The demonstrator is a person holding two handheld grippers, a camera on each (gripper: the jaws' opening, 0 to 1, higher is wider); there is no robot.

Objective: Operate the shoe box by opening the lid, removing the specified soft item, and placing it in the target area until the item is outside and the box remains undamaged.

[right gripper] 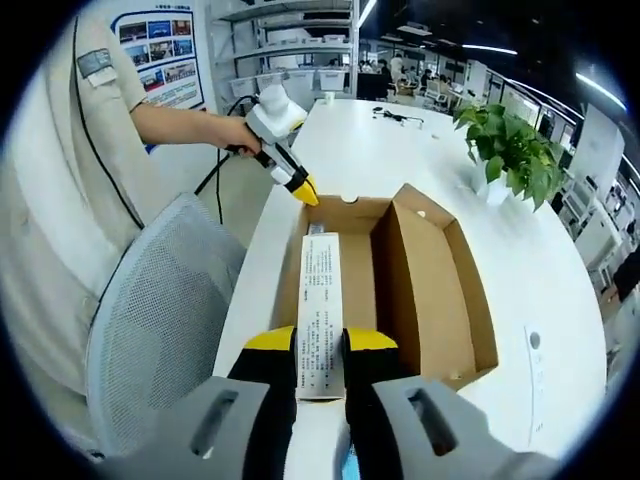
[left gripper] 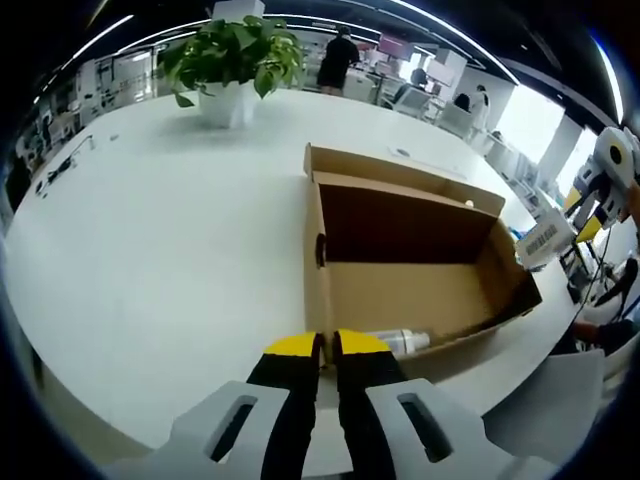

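Observation:
The brown shoe box (right gripper: pixel 430 270) lies open on the white table, and its inside (left gripper: pixel 400 290) looks bare. My right gripper (right gripper: pixel 320 340) is shut on a long white pack (right gripper: pixel 320 290) with a printed label, held over the box's left part. From the other side, that gripper (left gripper: pixel 582 215) and the labelled pack (left gripper: pixel 542 240) show at the box's far right corner. My left gripper (left gripper: pixel 325 345) is shut with nothing in it, just outside the box's near wall. A hand holds it (right gripper: pixel 305 190) at the box's far end. A white tube-like thing (left gripper: pixel 405 342) lies beside its tips.
A potted plant (left gripper: pixel 235 65) stands on the table (left gripper: pixel 150 250) beyond the box, also seen as a plant (right gripper: pixel 510 145) at the right. A grey mesh chair (right gripper: pixel 150 330) and the person's sleeve (right gripper: pixel 70 180) are at the table edge. People and desks are in the background.

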